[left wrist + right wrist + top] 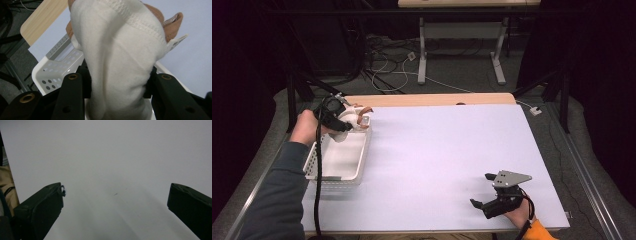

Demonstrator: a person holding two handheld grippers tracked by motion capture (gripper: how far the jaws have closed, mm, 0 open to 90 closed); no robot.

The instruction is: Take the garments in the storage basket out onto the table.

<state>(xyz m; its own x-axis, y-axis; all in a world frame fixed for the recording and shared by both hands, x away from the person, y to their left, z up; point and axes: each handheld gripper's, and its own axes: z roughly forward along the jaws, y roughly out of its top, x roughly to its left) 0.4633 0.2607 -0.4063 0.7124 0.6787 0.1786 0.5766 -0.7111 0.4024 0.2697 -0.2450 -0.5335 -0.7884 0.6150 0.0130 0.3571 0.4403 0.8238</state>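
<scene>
White table (437, 160) across centre of high view, wooden strip along far edge. White perforated basket (339, 160) at left edge of tabletop, middle left of frame; also lower left in left gripper view (50, 70). White sock with tan toe and heel (354, 120) held over basket's far end, upper left of high view; centre of left gripper view (117, 62), small tag at right. Left gripper (117, 82) clamped on sock, jaws partway closed, fabric bunched between. Right gripper (484, 192) lower right of high view, low over bare table, jaws spread wide (115, 202), nothing between.
</scene>
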